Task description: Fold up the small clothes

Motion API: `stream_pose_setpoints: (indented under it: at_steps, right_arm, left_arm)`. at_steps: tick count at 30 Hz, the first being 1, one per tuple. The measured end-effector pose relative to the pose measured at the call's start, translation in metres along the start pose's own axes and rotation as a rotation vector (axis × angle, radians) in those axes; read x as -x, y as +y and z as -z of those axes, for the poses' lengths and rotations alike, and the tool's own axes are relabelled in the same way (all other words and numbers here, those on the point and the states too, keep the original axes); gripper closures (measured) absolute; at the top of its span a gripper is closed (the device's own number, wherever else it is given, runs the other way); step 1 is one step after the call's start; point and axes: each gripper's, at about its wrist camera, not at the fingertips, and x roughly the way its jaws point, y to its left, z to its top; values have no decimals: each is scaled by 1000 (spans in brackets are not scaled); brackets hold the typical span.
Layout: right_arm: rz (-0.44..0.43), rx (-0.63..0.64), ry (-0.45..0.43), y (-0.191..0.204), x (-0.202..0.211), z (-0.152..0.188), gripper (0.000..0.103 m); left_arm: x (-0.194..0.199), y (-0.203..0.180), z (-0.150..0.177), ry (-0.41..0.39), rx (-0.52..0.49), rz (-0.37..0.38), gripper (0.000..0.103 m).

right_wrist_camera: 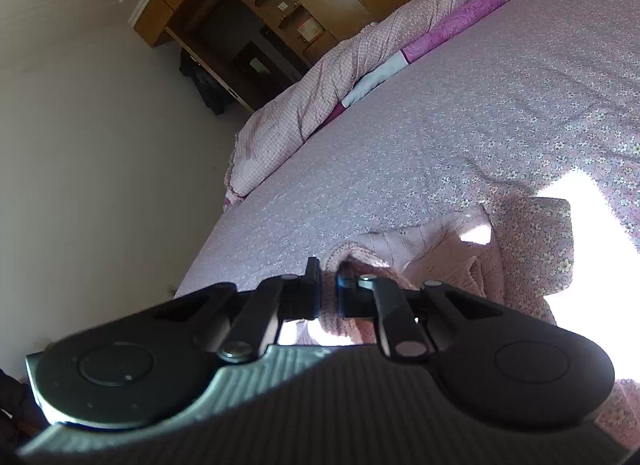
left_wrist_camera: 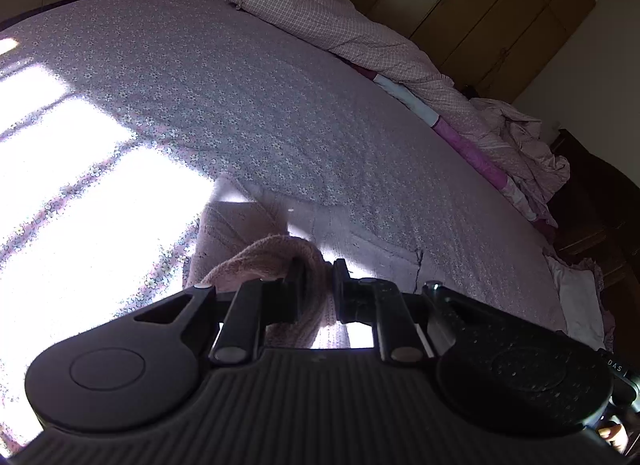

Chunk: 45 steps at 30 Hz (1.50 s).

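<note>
Right now I am holding the pink knitted garment [left_wrist_camera: 256, 261] in both tongs at once. My left tongs [left_wrist_camera: 318, 289] are pinched narrow on a thick rolled edge of the knit; the cloth is passing between the pads and hanging down below them. My right tongs [right_wrist_camera: 328, 285] are also nearly closed, and they are gripping another ribbed edge of the same garment [right_wrist_camera: 400, 261]. In both views the held edge is raised off the bed, while the rest of the garment is lying on the flowered bedsheet [left_wrist_camera: 280, 113] just beyond the tongs, partly in strong sunlight that is washing out some detail.

I judge that I am in the middle of one fold: two edge points are lifted and I am carrying them over the body of the garment. Which edge it is, hem or collar, I cannot tell.

The next move is asking me to keep both grips firm and level with each other, to bring the edge across until it is meeting the far side, then to lower it flat before letting go. Loose knit is stretching easily, so I should not pull the two hands apart.

Farther away, a checked quilt [right_wrist_camera: 320, 85] is bunched along the far side of the bed, and wooden wardrobes [left_wrist_camera: 500, 17] are standing behind it.
</note>
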Motion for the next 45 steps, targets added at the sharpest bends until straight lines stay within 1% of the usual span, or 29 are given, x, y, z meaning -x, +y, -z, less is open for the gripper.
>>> stream_pose_setpoints:
  at_steps: [1,4,7,11,15,18,21,24,27,28,29,30,31,32,33,35,37,39,41,44,45]
  right_arm:
    - [3,-3,1,-1,-3,-3,92]
    - [10,1,10,-4,-13,-12,92]
    - [35,21,26,-4,-26,-17,92]
    - [116,72,47,-8,-45,-17,92]
    - [184,78,78,-23,-61,-9,92]
    - [220,43,101,-37,-71,-2,90]
    - [262,41,129,-46,-79,6,90]
    - [306,63,156,-50,-86,14,90]
    - [312,89,149,-46,-83,20,87]
    - [317,94,154,-44,-81,19,84]
    - [321,97,157,-42,-79,19,77]
    - [326,101,157,-38,-75,18,70]
    - [332,110,155,-34,-71,18,67]
    - [342,124,149,-29,-66,17,61]
    - [356,142,143,-25,-61,16,54]
    - [356,184,142,-18,-51,15,45]
    - [353,221,152,-11,-42,17,45]
    - [351,270,156,-3,-34,20,45]
    - [346,358,163,9,-26,27,45]
    - [336,496,185,26,-20,39,45]
    - [332,533,192,30,-20,43,41]
  left_arm:
    - [-2,-1,-3,-9,-7,0,94]
    - [-10,-2,-13,-18,-21,-21,94]
    - [-29,-2,-18,18,-31,-45,94]
    - [-52,0,-17,61,-68,-79,94]
    - [-73,5,-12,116,-94,-118,94]
    - [-84,8,-9,142,-129,-155,94]
    - [-95,9,-2,163,-160,-185,93]
    - [-101,10,1,181,-184,-213,93]
    - [-96,10,-1,186,-200,-214,92]
    - [-92,8,-3,183,-212,-214,90]
    - [-87,6,-4,177,-224,-217,80]
    - [-82,5,-6,171,-236,-214,73]
    - [-76,3,-8,166,-245,-208,56]
    - [-69,2,-9,157,-257,-199,45]
    - [-65,0,-9,150,-270,-192,43]
    - [-54,-5,-8,143,-310,-185,40]
    - [-44,-8,-6,134,-354,-174,36]
    - [-36,-12,-2,123,-409,-183,34]
    - [-30,-15,3,124,-464,-193,30]
    - [-20,-14,8,138,-542,-190,26]
    - [-17,-14,9,147,-572,-187,25]
